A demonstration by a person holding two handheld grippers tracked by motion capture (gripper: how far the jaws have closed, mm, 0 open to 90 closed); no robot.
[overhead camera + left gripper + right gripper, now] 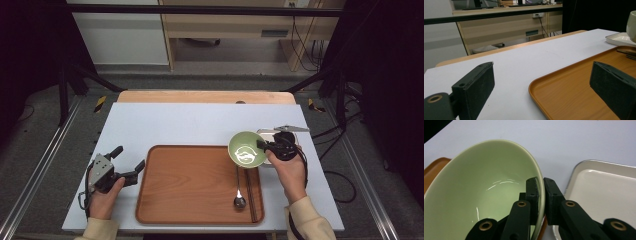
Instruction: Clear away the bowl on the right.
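Observation:
My right gripper (260, 145) is shut on the rim of a light green bowl (246, 149), one jaw inside the wall and one outside, as the right gripper view shows (541, 187). The green bowl (484, 192) is empty and hangs tilted over the far right corner of the wooden tray (190, 185). My left gripper (129, 159) is open at the table's left, just off the tray's left edge, nothing between its pads (475, 90). A metal spoon (239, 192) and dark chopsticks (251, 197) lie on the tray's right side.
A white rectangular dish (267, 134) sits on the table right of the tray, beside the bowl; its rim (599, 185) lies close to my right jaws. The white table mat (200, 125) has free room behind the tray. Black frame posts flank the table.

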